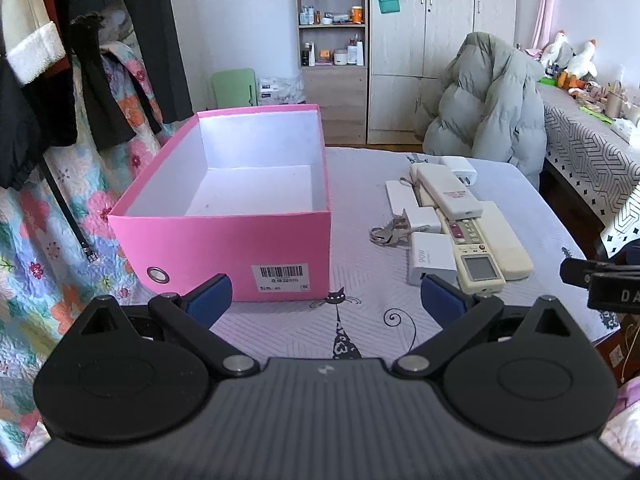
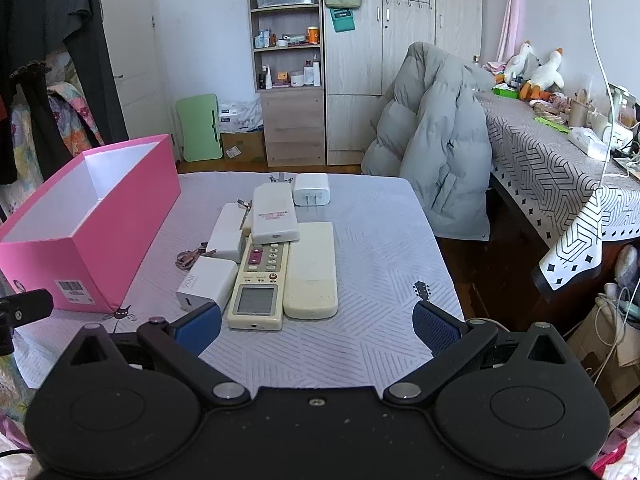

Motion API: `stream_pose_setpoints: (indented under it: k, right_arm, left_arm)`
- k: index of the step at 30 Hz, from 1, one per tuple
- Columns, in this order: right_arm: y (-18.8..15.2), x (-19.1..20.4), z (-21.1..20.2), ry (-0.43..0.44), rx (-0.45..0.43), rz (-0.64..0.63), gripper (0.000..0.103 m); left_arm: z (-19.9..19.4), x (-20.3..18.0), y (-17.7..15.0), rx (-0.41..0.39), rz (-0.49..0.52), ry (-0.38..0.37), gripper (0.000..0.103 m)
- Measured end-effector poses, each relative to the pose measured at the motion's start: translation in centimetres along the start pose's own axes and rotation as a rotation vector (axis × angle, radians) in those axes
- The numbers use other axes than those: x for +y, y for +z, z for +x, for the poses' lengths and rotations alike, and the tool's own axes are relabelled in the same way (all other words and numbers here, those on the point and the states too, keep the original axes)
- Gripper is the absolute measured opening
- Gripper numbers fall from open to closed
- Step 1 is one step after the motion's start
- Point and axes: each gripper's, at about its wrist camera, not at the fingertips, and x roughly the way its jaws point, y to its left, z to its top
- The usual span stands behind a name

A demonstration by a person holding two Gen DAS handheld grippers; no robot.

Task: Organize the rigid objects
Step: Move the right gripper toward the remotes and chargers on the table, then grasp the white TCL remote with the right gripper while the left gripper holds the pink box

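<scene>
An open pink box with a white, empty inside stands on the left of the table; it also shows in the right wrist view. To its right lies a pile of rigid items: a remote with a screen, a plain cream remote, a white remote on top, white chargers and keys. My left gripper is open and empty, in front of the box. My right gripper is open and empty, just short of the remotes.
The table has a grey patterned cloth. A chair with a grey puffer jacket stands behind its right corner. A second cluttered table is at the right. Hanging clothes are at the left.
</scene>
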Motion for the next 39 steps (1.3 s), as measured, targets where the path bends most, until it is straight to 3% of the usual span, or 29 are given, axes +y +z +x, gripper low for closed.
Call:
stream_pose_setpoints:
  k: [4, 6, 11, 14, 18, 24, 35, 38, 39]
  right_arm:
    - [0.3, -0.1, 0.5, 0.009, 0.009, -0.006, 0.103]
    - [0.5, -0.3, 0.4, 0.070, -0.004, -0.016, 0.103]
    - [1.8, -1.1, -0.4, 0.268, -0.205, -0.088, 0.103]
    - [4.2, -0.5, 0.4, 0.270, -0.181, -0.146, 0.103]
    - [6.6, 0.1, 1.7, 0.338, -0.154, -0.158, 0.103]
    - [9.2, 1.7, 5.7, 0.365, -0.064, -0.194, 0.099]
    - [11.9, 1.0, 15.0, 0.317, 0.128, -0.102, 0.098]
    - [12.0, 1.2, 16.4, 0.309, 0.157, -0.087, 0.098]
    - [12.1, 1.3, 16.8, 0.304, 0.163, -0.087, 0.098]
  left_arm:
    - [0.4, 0.2, 0.4, 0.008, 0.010, 0.002, 0.101]
    - [0.8, 0.4, 1.1, 0.028, 0.024, 0.021, 0.101]
    - [1.1, 3.3, 3.6, 0.078, 0.002, -0.031, 0.102]
    - [0.6, 5.5, 5.3, 0.040, 0.043, 0.031, 0.102]
    - [0.7, 8.5, 7.3, 0.008, 0.098, 0.138, 0.102]
    - [3.6, 12.6, 9.7, 0.046, 0.102, 0.149, 0.099]
    - [11.1, 17.9, 9.9, 0.130, 0.004, 0.193, 0.066]
    - [12.6, 18.4, 9.5, 0.143, 0.012, 0.225, 0.060]
    - [13.1, 18.5, 9.3, 0.147, 0.016, 0.226, 0.054]
